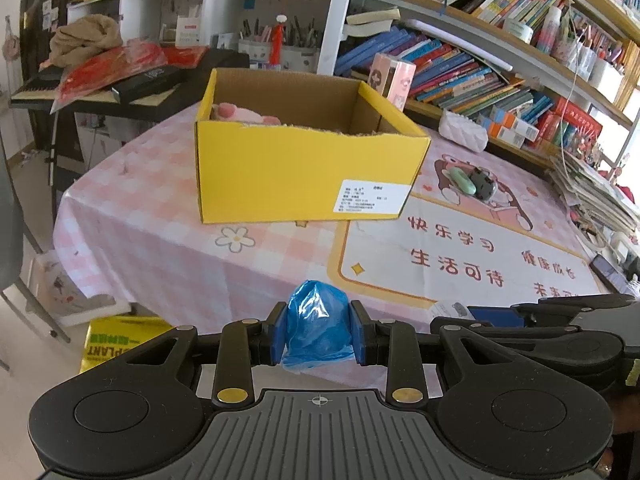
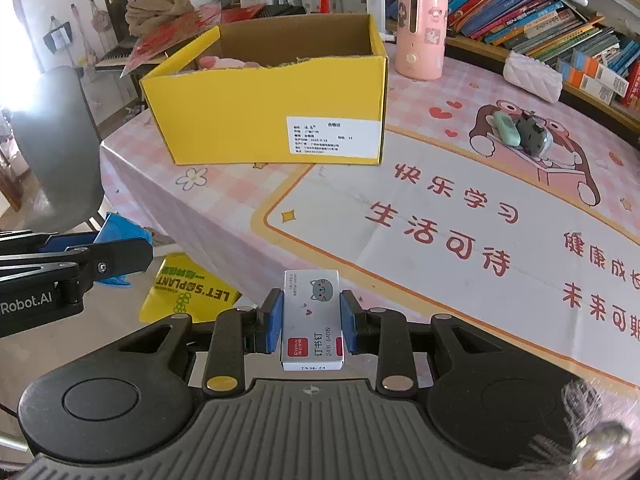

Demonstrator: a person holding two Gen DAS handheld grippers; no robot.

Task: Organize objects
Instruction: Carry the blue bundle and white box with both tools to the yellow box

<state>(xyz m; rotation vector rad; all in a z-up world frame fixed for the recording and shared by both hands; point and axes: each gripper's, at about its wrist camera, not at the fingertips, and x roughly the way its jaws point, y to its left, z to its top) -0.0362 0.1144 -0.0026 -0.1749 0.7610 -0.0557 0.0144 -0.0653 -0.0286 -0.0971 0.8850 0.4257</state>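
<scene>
Staple box [image 2: 312, 320] sits clamped between the right gripper's [image 2: 311, 326] pads; the left gripper [image 1: 319, 332] pinches a blue plastic bundle [image 1: 318, 326], both near the tabletop's [image 2: 400, 216] front edge, facing the yellow carton [image 1: 304, 168].

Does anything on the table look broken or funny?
Yes. The open yellow cardboard box has a ragged, torn top edge along its front wall, dipping unevenly where a flap seems ripped away. It also sits a little askew to the printed border of the pink checked tablecloth.
</scene>
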